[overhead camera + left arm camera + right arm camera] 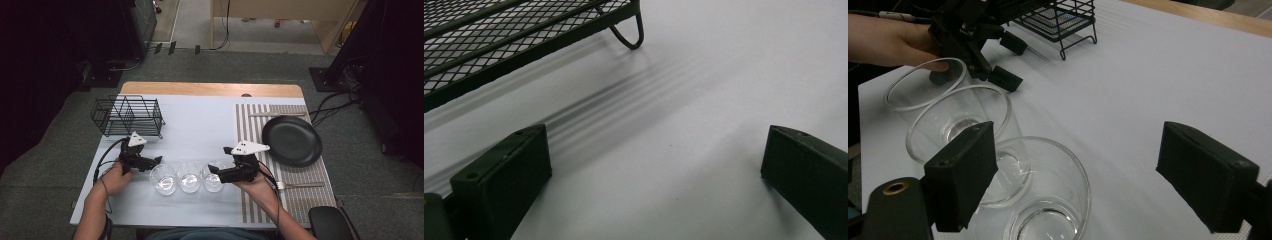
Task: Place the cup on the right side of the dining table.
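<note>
At the near edge of the table (pixel 210 122), a person's two hands each hold a black two-jaw gripper beside a row of three clear glasses standing upright on the pale blue-white surface. Nearest the right gripper (pixel 214 169) is the right-hand glass (pixel 213 176), and in the right gripper view its rim (pixel 1048 150) lies between the jaws, close against the left jaw, while the other jaw stands well apart from it over bare table; the jaws are about half open, and the pads do not press on the glass. Just beside it stands the middle glass (pixel 189 176), touching or nearly touching its neighbours, then the left-hand glass (pixel 163 178). Close to that last glass, the left gripper (pixel 157 160) points toward the row, its jaws spread wide with nothing between them; the left gripper view looks along them onto bare table. A grey three-cornered plate tops each gripper, and a cable trails from each back along the forearm. On the person's right, a striped placemat (pixel 300 175) carries a fork (pixel 300 185) at its near side and a black plate (pixel 292 140) beyond it, with another utensil (pixel 272 114) at the mat's far end. Farther back on the left stands a black wire rack (pixel 128 116), near the table's wooden far edge.
</note>
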Demonstrator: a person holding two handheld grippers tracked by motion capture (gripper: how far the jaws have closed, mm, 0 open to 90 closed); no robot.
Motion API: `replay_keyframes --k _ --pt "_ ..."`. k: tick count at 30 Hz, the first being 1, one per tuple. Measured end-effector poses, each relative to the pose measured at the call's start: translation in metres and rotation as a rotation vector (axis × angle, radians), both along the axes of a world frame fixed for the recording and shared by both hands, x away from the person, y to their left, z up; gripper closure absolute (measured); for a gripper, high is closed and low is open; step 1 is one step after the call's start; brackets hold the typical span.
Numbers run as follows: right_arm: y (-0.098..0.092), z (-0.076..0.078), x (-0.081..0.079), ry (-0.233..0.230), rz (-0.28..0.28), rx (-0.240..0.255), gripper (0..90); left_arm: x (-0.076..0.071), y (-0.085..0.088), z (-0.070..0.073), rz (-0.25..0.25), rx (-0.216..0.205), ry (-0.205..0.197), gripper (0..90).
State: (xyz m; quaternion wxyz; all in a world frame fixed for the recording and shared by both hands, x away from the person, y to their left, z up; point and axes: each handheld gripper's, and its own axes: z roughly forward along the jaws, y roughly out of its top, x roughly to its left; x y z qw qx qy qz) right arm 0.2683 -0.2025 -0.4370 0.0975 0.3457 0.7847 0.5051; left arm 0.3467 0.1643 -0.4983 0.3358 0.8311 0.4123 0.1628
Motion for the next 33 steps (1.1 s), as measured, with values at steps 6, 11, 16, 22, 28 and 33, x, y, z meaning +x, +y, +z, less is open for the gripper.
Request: replay_keyframes --k 6,11,16,22,28,33 --pt "0.004 0.000 -0.005 -0.016 0.023 0.006 15.7 0.000 0.000 0.000 0.000 0.000 0.000 0.0" --pt "0.005 -0.001 -0.007 -0.009 0.032 0.011 15.4 0.000 0.000 0.000 0.000 0.000 0.000 0.0" --pt "0.007 -0.001 -0.009 -0.008 0.039 0.008 14.3 0.000 0.000 0.000 0.000 0.000 0.000 0.0" --pt "0.008 -0.002 -0.011 -0.006 0.045 0.008 14.0 0.000 0.000 0.000 0.000 0.000 0.000 0.0" --pt "0.009 -0.003 -0.013 -0.013 0.061 0.005 13.6 0.000 0.000 0.000 0.000 0.000 -0.001 0.0" --pt "0.010 -0.004 -0.015 -0.013 0.067 0.004 13.6 0.000 0.000 0.000 0.000 -0.001 0.000 0.0"
